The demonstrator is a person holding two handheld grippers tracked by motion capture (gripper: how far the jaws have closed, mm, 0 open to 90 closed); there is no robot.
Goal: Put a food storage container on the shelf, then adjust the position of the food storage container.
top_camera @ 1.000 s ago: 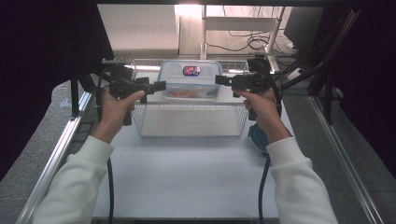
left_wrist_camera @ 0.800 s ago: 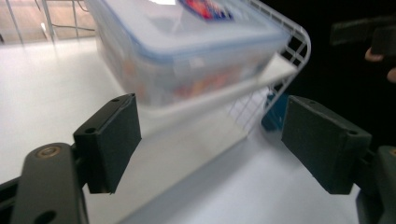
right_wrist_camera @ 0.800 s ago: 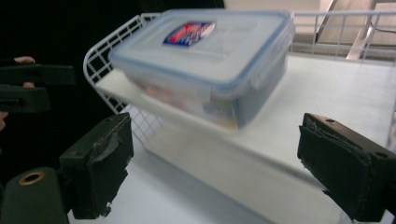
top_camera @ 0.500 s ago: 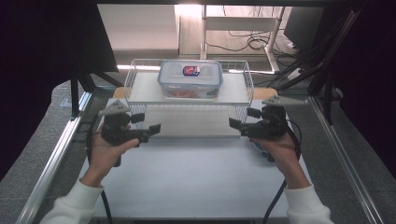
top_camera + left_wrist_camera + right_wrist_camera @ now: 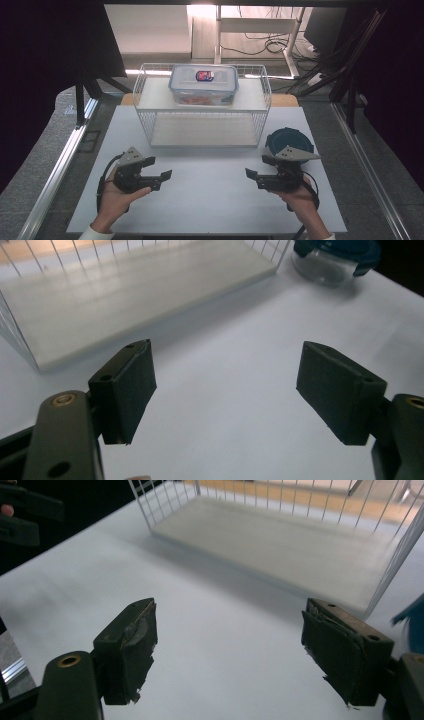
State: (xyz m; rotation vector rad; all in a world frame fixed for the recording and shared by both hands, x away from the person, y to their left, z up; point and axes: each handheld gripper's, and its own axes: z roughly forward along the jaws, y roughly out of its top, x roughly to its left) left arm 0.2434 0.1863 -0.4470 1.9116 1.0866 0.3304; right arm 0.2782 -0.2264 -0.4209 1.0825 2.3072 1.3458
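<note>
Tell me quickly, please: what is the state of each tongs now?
Left tongs: open, holding nothing, jaws just closing slightly.
Right tongs: open, holding nothing, jaws just closing slightly.

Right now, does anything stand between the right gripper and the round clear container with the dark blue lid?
Nothing visible does: the round clear container with the dark blue lid sits just beyond the right gripper on the white table.

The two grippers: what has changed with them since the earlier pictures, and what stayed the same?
The left gripper and right gripper let go of the lidded container, left it on the wire rack and drew back down to the near table. Their jaws, empty, have just been closing a little. The container, rack and round blue-lidded container stayed in place.
</note>
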